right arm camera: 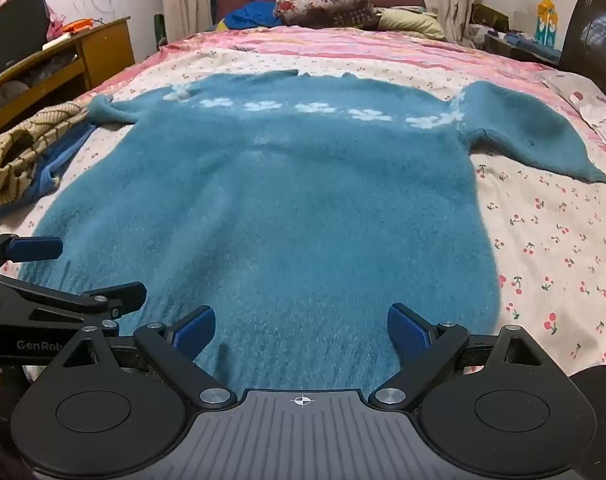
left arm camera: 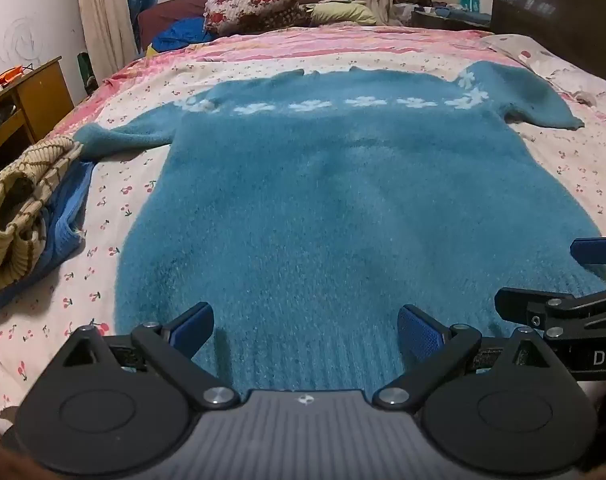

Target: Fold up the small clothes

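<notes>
The left gripper (left arm camera: 305, 330) has its blue-padded jaws spread wide and holds nothing, poised over the ribbed hem at the near edge of the bed; the right gripper (right arm camera: 301, 327) is likewise released with nothing between its pads, also over that hem, just beside the left one, so that each tool shows at the side of the other's view. Beneath both lies the fuzzy teal knitted sweater with a row of white flowers across the chest (left arm camera: 323, 200), spread flat in the middle of the bed with its hem toward the near edge and its neckline toward the far end, both short sleeves stretched out toward the bed's side edges. It rests on the cream bedsheet printed with small red cherries (right arm camera: 551, 248), which gives way to pink stripes farther up. Near the left edge of the bed sits a crumpled beige ribbed garment with brown stripes (left arm camera: 19, 208) on top of a blue knit piece (left arm camera: 69, 216), touching the sweater's left sleeve cuff. At the far end lies a floral red-and-white pillow (left arm camera: 253, 2), and a wooden cabinet (right arm camera: 99, 52) stands beside the left edge.
</notes>
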The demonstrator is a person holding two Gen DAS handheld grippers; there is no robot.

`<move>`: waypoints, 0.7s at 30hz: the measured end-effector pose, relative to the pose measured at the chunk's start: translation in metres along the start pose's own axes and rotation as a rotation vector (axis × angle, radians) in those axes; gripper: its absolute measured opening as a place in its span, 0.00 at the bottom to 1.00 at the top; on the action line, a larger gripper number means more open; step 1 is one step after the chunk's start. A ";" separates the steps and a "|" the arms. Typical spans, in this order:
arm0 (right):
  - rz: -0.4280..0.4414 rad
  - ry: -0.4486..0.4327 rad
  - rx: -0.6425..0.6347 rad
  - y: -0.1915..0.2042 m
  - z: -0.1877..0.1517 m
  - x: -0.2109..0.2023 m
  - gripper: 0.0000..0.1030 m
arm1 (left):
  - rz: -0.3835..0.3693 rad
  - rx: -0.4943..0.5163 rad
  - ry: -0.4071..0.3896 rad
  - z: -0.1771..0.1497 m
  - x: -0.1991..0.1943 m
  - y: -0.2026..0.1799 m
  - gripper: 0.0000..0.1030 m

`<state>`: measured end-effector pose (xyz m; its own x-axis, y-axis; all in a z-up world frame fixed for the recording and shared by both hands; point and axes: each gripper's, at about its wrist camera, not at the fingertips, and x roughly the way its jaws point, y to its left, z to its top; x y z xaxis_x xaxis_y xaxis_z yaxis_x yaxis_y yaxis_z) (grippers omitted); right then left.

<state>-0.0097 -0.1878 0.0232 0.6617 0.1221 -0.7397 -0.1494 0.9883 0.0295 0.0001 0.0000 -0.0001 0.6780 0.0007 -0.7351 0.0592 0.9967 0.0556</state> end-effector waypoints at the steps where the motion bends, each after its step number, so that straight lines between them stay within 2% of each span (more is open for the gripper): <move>1: 0.000 0.002 0.000 0.000 0.000 0.000 0.91 | 0.001 0.001 0.003 0.000 0.000 0.000 1.00; 16: -0.016 0.037 -0.017 -0.001 -0.007 0.013 0.91 | 0.000 0.001 0.043 -0.010 0.014 0.000 1.00; 21: -0.020 0.052 -0.020 0.000 -0.008 0.017 0.91 | -0.013 -0.048 0.066 -0.010 0.018 0.005 1.00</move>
<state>-0.0046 -0.1861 0.0056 0.6256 0.0967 -0.7742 -0.1512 0.9885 0.0013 0.0058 0.0055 -0.0198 0.6277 -0.0083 -0.7784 0.0310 0.9994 0.0143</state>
